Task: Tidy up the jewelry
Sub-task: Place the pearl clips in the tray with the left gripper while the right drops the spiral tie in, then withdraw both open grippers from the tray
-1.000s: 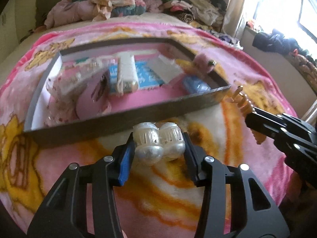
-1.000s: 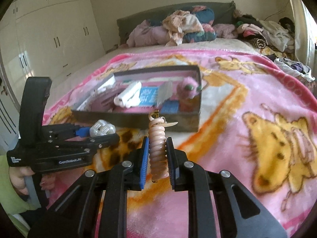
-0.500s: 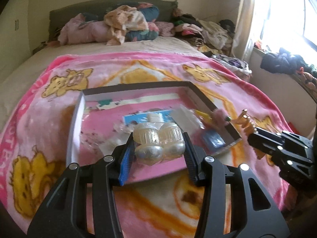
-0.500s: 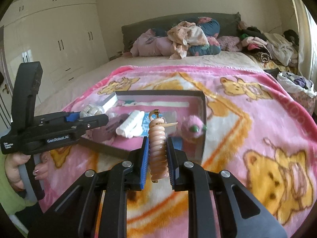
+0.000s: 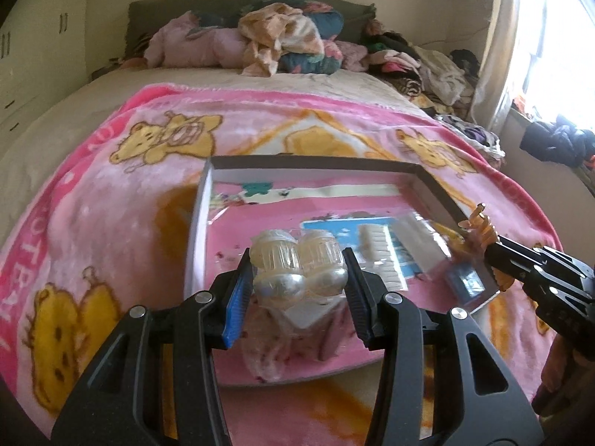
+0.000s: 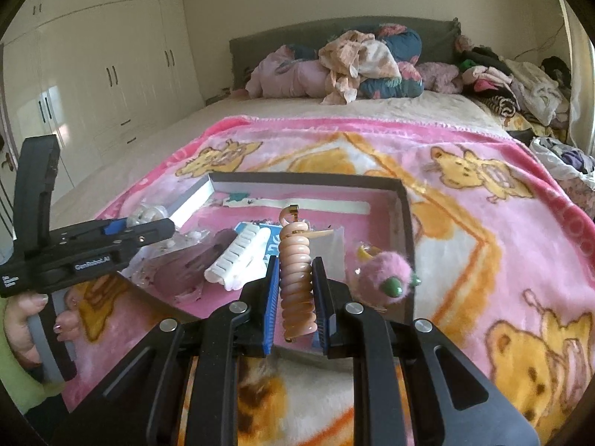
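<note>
Both fingers of the left gripper [image 5: 297, 290] press in on a pair of clear, pearly hair ornaments [image 5: 299, 267] wrapped in thin plastic, and the pair sits squarely between the blue-padded finger and the black one. Held this way, the ornaments hang above the near left part of the open box [image 5: 200, 223], a shallow dark-walled tray with a pink lining lying on the pink bear-print blanket [image 5: 111, 215].

From the right wrist view, the right gripper [image 6: 295, 297] clamps a peach spiral hair clip [image 6: 295, 278] upright between its pads, the clip's gold-coloured top rising above the fingertips. It is poised over the box's near edge, toward the right half. The left gripper [image 6: 148, 225] shows at the left of that view, above the box's left wall, the person's hand [image 6: 26, 319] wrapped around its handle.

Inside the box lie a white ribbed clip [image 6: 238, 256] on a blue card [image 6: 269, 234], a fuzzy pink pom-pom with green beads [image 6: 386, 275] by the right wall, and some crumpled clear bags [image 6: 178, 260] at the left. Piled clothes [image 6: 353, 63] rest against the headboard, and white wardrobes [image 6: 104, 74] line the wall at the left.
</note>
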